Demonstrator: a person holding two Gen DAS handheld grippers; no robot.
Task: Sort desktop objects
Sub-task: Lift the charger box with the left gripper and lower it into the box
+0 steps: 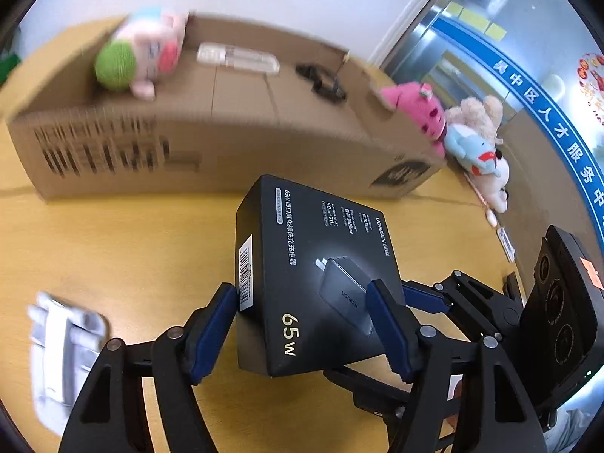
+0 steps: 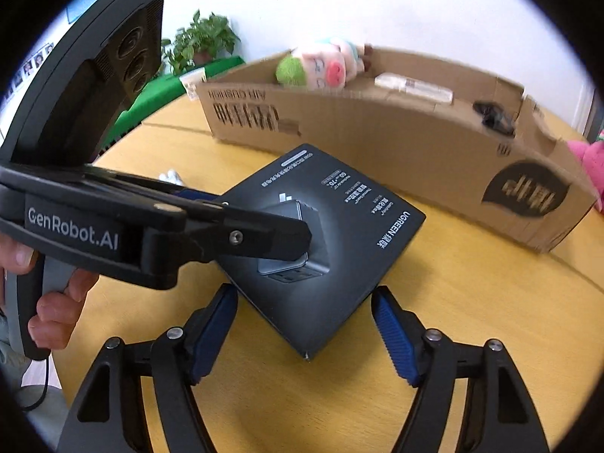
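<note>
Left wrist view: the left gripper [image 1: 305, 311] is clamped on a black charger box [image 1: 321, 275] with "65W" in gold and a barcode sticker, tilted above the yellow table [image 1: 113, 249] in front of the cardboard box [image 1: 211, 143]. Right wrist view: the right gripper [image 2: 304, 330] sits spread wide, grasping nothing, with the charger box's near corner between its blue pads [image 2: 394, 336].

Bare counter [image 1: 113, 241] lies open between the charger box [image 1: 313, 264] and the long cardboard box [image 1: 211, 147], whose near wall bars the way behind. A white object [image 1: 64, 343] lies at left, plush toys [image 1: 472, 139] at right.
</note>
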